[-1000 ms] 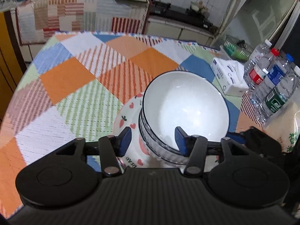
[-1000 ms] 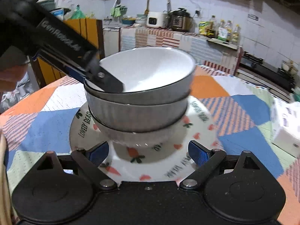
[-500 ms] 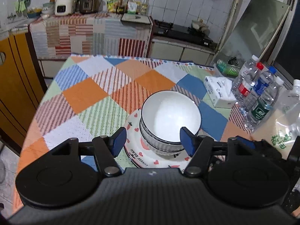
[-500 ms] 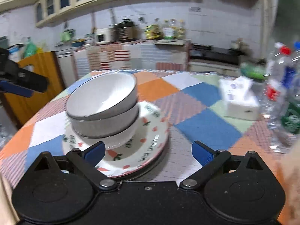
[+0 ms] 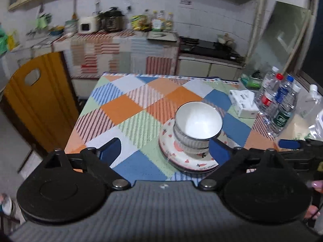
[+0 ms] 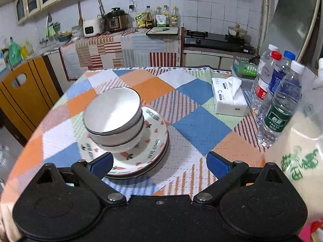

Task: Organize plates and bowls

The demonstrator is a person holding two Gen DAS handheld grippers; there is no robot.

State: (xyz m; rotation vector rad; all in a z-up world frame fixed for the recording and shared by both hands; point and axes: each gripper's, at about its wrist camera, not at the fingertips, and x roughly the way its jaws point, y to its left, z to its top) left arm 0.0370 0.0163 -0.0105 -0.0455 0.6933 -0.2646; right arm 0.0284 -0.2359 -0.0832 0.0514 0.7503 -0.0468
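the left gripper (image 5: pixel 164 150) sits low in the left wrist view with its jaws opening, already spread wide, and nothing lies between the blue pads; the stack of dishes shows just beyond its right-hand pad, free of it. the right gripper (image 6: pixel 159 163) fills the bottom of the right wrist view, its jaws also spread wide and empty, the left-hand pad overlapping the near edge of the dishes in the frame without any visible grip. the bowls (image 6: pixel 114 119), two white ones with dark rims nested one inside the other, stand on the plates (image 6: pixel 155 139), a stack of plates whose top one is patterned with hearts, carrots and lettering. that whole stack rests on the checked tablecloth (image 6: pixel 201 129), left of centre in the right wrist view and right of centre in the left wrist view. a tissue box (image 6: pixel 228 98) lies toward the right of the frame, well apart from the stack, and several water bottles (image 6: pixel 280 100) stand at the right edge beside it. a bag with green print (image 6: pixel 298 161) crowds the lower right. an orange chair back (image 5: pixel 38 100) stands at the left of the left wrist view.
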